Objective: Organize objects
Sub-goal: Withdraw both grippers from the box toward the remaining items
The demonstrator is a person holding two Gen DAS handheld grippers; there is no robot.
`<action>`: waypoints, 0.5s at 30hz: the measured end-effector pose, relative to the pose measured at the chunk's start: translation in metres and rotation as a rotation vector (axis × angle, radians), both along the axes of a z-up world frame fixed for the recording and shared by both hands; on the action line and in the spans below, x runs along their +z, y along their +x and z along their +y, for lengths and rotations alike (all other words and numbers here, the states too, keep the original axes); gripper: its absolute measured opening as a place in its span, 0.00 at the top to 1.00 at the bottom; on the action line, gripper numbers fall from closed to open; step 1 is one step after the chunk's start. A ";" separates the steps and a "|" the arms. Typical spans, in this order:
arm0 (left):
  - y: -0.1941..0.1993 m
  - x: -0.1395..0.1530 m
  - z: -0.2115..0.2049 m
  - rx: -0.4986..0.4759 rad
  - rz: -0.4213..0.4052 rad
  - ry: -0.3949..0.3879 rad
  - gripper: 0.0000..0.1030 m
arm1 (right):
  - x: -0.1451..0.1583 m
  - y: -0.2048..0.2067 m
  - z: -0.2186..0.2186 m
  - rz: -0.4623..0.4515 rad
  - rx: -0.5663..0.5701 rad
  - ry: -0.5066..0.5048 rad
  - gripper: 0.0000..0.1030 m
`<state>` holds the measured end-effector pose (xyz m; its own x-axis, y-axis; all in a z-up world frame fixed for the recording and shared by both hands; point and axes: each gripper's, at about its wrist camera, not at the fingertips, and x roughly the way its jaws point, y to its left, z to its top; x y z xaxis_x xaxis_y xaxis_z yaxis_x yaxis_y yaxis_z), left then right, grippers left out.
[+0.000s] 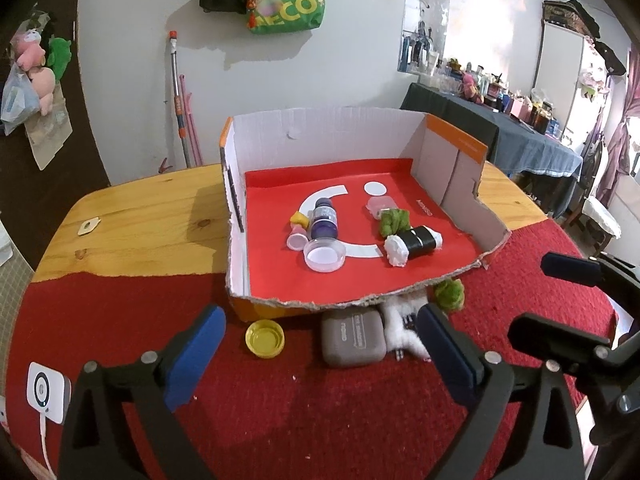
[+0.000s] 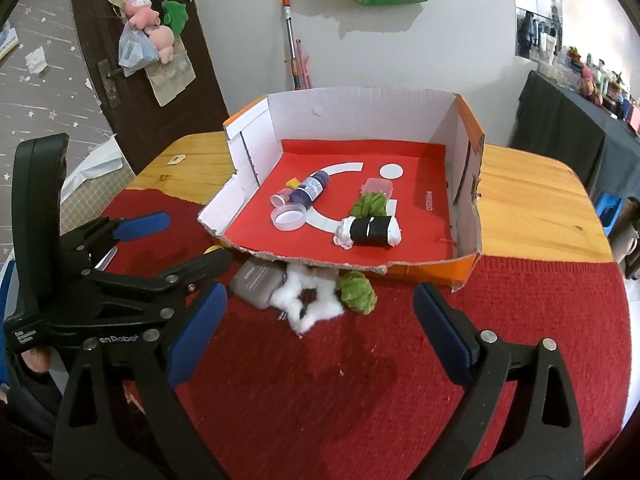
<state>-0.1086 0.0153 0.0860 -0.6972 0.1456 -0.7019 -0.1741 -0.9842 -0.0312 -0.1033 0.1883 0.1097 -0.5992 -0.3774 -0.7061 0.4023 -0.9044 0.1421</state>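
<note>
The landmark was the shallow cardboard tray with white walls, orange outside and red paper floor (image 1: 256,148), standing on the wooden bench (image 1: 132,216) half covered by a red knitted cloth (image 1: 300,408). Against the tray's torn near edge lay four things still outside it: a yellow plastic bottle cap (image 1: 265,337), a grey rounded zip case (image 1: 352,337), a white fluffy star-shaped toy (image 2: 308,300) and a green woolly pom-pom (image 2: 358,292).

The left tongs (image 1: 320,344) stood wide apart with nothing between the pads; the cap and the case lay just ahead of them, toward the tray, the case's longer side running roughly across the pads' gap. The right tongs (image 2: 320,320) were likewise apart and empty, with the star and pom-pom straight ahead, so I judged the right hand nearer those two and the left nearer cap and case.

Inside the tray were a purple bottle lying on its side (image 1: 325,221), a clear round lid (image 1: 324,255) and a black-banded white roll (image 1: 416,242).

Readable writing: "MEC" and "ECO" on the green bag hung on the wall (image 1: 296,4); "enRobot" partly on the left tool's body (image 2: 120,339); the case's embossed lettering was too small to read
</note>
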 end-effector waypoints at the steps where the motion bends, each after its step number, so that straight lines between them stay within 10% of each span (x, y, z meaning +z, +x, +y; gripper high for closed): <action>1: 0.002 0.000 -0.001 0.001 0.001 0.001 0.04 | -0.001 0.002 0.000 0.000 -0.001 0.000 0.07; 15: 0.024 -0.013 -0.005 0.011 -0.013 0.002 0.03 | -0.014 0.026 -0.001 -0.015 0.001 0.009 0.07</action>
